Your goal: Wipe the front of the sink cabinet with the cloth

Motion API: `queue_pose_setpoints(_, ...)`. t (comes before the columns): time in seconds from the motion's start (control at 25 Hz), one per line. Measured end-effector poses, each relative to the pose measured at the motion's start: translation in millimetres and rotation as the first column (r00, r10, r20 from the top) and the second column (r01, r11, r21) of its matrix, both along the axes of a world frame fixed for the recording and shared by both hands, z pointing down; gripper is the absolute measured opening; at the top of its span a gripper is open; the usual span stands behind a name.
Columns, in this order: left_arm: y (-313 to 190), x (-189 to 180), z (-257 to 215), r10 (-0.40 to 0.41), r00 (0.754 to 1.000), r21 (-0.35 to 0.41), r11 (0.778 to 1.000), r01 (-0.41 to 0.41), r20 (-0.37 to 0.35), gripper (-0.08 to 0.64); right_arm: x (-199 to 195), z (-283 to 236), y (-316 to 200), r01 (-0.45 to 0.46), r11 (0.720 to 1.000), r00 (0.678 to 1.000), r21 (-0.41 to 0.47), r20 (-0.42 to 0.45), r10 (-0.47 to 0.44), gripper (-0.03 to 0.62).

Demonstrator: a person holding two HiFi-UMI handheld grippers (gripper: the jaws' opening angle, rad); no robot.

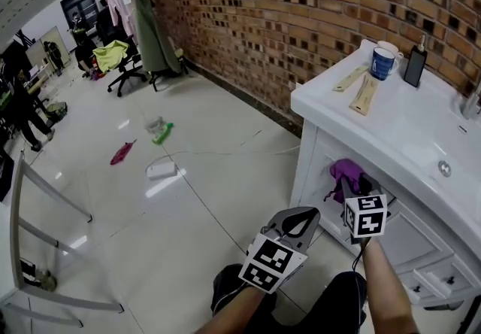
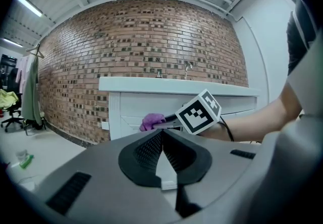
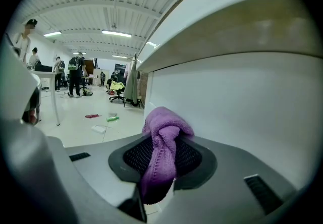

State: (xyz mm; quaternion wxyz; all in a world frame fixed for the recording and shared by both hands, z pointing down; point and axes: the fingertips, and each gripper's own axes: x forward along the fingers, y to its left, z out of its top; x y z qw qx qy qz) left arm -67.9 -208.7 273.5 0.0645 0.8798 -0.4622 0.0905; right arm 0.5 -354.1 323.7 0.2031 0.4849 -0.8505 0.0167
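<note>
Now holding the purple cloth (image 3: pixel 166 124), pinched in the right tool (image 3: pixel 162 165), at the sink cabinet front (image 3: pixel 242 112) just ahead, under the bench lip; hanging the left tool (image 2: pixel 162 142), closed and empty, farther back.

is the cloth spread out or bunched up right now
Bunched: the cloth sits as a wadded lump pinched in the right gripper, one end trailing down between the jaws.
</note>
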Motion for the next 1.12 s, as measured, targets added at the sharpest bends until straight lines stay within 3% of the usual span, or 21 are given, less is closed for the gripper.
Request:
queue_pose_setpoints(0.32,-4.5,-43.4,4.8,-0.075,0.997,-0.016,0.997,0.075,0.019,0.005,-67.6,-4.6,-30.7,0.067,0.998,0.998,-0.004,0.02,-0.067,0.11)
queue_pose_setpoints(0.6,-5.0,-57.3,12.7,-0.101,0.995,-0.033,0.994,0.101,0.017,0.005,-91.7,2.1,-43.4,0.073,0.997,0.997,-0.02,0.022,-0.073,0.11)
queue_pose_setpoints(0.84,-0.6,-47.6,13.8,-0.08,0.997,-0.037,0.996,0.081,0.017,0.005,-123.6,8.5,-32.7,0.217,0.975,0.976,-0.042,0.0,-0.217,0.11)
queue_pose_setpoints(1.12,6.1,-46.4,14.4,-0.074,0.997,-0.036,0.997,0.075,0.029,0.005,-116.1,30.1,-48.1,0.115,0.99,0.993,-0.084,0.039,-0.112,0.111)
